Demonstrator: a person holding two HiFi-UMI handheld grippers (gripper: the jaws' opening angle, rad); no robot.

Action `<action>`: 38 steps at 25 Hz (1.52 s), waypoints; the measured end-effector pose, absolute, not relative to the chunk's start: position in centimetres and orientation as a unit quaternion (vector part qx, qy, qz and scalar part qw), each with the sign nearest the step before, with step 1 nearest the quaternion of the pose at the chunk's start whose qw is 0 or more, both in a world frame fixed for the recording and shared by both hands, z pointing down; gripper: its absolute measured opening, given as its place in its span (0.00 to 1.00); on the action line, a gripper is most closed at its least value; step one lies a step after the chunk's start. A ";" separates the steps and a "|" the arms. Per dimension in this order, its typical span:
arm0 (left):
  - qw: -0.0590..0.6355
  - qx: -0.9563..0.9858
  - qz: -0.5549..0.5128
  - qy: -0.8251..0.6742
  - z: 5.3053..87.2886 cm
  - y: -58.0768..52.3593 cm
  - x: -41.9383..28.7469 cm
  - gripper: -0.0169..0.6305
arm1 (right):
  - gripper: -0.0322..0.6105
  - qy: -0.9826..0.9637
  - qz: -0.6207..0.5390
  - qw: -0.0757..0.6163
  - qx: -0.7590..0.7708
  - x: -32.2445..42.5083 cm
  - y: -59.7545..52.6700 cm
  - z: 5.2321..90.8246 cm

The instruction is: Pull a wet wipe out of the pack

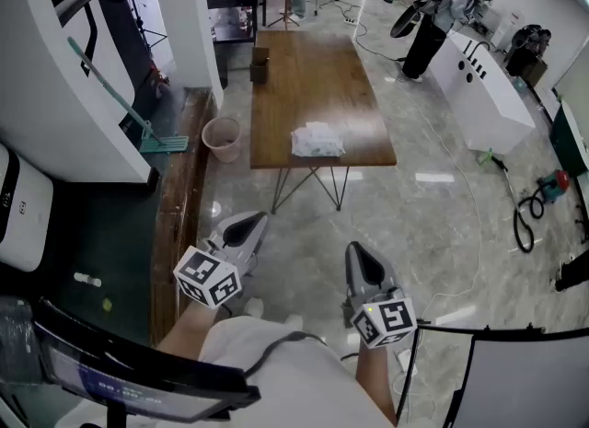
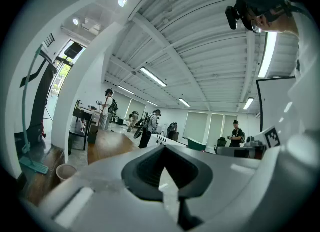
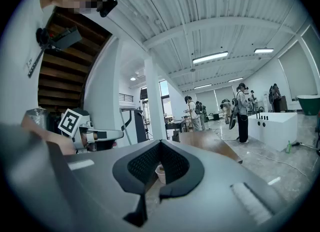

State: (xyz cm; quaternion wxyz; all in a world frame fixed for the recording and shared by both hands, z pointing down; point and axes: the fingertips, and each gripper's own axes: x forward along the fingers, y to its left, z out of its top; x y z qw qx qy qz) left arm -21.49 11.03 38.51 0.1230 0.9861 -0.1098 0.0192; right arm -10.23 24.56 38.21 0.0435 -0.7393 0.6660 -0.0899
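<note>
The wet wipe pack [image 1: 317, 141], white and crumpled, lies near the front edge of a long wooden table [image 1: 313, 76]. Both grippers are held low, close to the person's body and well short of the table. My left gripper [image 1: 243, 229] points level toward the table with its jaws together and nothing between them. My right gripper [image 1: 362, 260] is beside it, also shut and empty. In the left gripper view the closed tips [image 2: 164, 148] point toward the far-off table [image 2: 107, 145]. The right gripper view shows the closed tips [image 3: 160, 143] and the table [image 3: 207, 143]; the pack cannot be made out in either.
A pink bin [image 1: 222, 137] stands left of the table by a teal mop [image 1: 138, 122]. A dark box [image 1: 260, 63] sits on the table's far left. A white counter [image 1: 483, 95] with people stands at the right, cables [image 1: 526, 219] on the floor. Marble floor lies between me and the table.
</note>
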 end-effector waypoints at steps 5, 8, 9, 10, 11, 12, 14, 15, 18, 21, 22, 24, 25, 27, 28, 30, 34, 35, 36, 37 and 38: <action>0.123 0.987 0.012 -0.103 38.5 11.6 -20.5 0.03 | 0.06 0.672 -0.085 0.040 -0.734 -9.5 24.8 38.4; 0.125 0.987 0.016 -0.104 38.7 11.8 -20.3 0.03 | 0.06 0.676 -0.087 0.042 -0.730 -9.2 25.1 38.5; 0.126 0.986 0.017 -0.106 38.8 11.9 -20.2 0.03 | 0.06 0.679 -0.091 0.045 -0.727 -9.1 25.3 38.6; 0.127 0.986 0.018 -0.108 39.0 11.9 -20.1 0.03 | 0.06 0.682 -0.094 0.049 -0.724 -9.1 25.4 38.7; 0.131 0.985 0.019 -0.110 39.2 11.9 -20.1 0.03 | 0.06 0.684 -0.097 0.054 -0.721 -8.9 25.6 38.9; 0.135 0.984 0.018 -0.112 39.3 12.0 -20.0 0.03 | 0.06 0.686 -0.099 0.058 -0.719 -8.7 25.8 39.0; 0.144 0.983 0.018 -0.111 39.5 12.3 -19.8 0.03 | 0.06 0.687 -0.102 0.063 -0.717 -8.2 26.3 39.2; 0.148 0.983 0.019 -0.109 39.5 12.6 -19.7 0.03 | 0.06 0.688 -0.103 0.065 -0.716 -7.9 26.7 39.4; 0.154 0.982 0.023 -0.109 39.7 13.4 -19.4 0.03 | 0.06 0.690 -0.112 0.079 -0.711 -7.3 27.7 39.8; 0.156 0.981 0.027 -0.108 39.9 14.3 -19.0 0.04 | 0.06 0.691 -0.119 0.083 -0.708 -6.5 28.7 40.5; 0.155 0.982 0.030 -0.109 40.0 14.6 -18.9 0.04 | 0.06 0.691 -0.122 0.083 -0.707 -6.3 29.1 40.8; 0.153 0.981 0.035 -0.111 40.2 15.3 -18.8 0.04 | 0.06 0.691 -0.131 0.080 -0.706 -6.1 29.8 41.4; 0.155 0.981 0.037 -0.112 40.5 15.5 -18.7 0.04 | 0.06 0.691 -0.136 0.076 -0.706 -6.0 30.1 41.8; 0.162 0.979 0.037 -0.116 41.0 16.0 -18.5 0.04 | 0.06 0.691 -0.146 0.074 -0.704 -5.9 30.6 42.7; 0.166 0.979 0.036 -0.116 41.1 16.3 -18.4 0.04 | 0.06 0.690 -0.150 0.077 -0.704 -5.9 30.9 43.0; 0.164 0.979 0.035 -0.116 41.2 16.7 -18.1 0.03 | 0.06 0.688 -0.158 0.085 -0.703 -5.7 31.5 43.5; 0.150 0.979 0.054 -0.128 41.7 16.7 -17.6 0.03 | 0.06 0.684 -0.167 0.087 -0.705 -5.1 32.3 44.1; 0.150 0.979 0.055 -0.128 41.7 16.6 -17.5 0.03 | 0.06 0.683 -0.168 0.087 -0.705 -4.9 32.3 44.1; 0.153 0.979 0.055 -0.127 41.7 16.5 -17.4 0.03 | 0.06 0.683 -0.168 0.088 -0.705 -4.8 32.4 44.1; 0.161 0.978 0.051 -0.126 41.7 16.3 -17.3 0.03 | 0.06 0.684 -0.167 0.089 -0.704 -4.6 32.3 44.1; 0.176 0.975 0.044 -0.126 41.7 16.0 -17.3 0.03 | 0.06 0.685 -0.168 0.090 -0.703 -4.5 32.2 44.1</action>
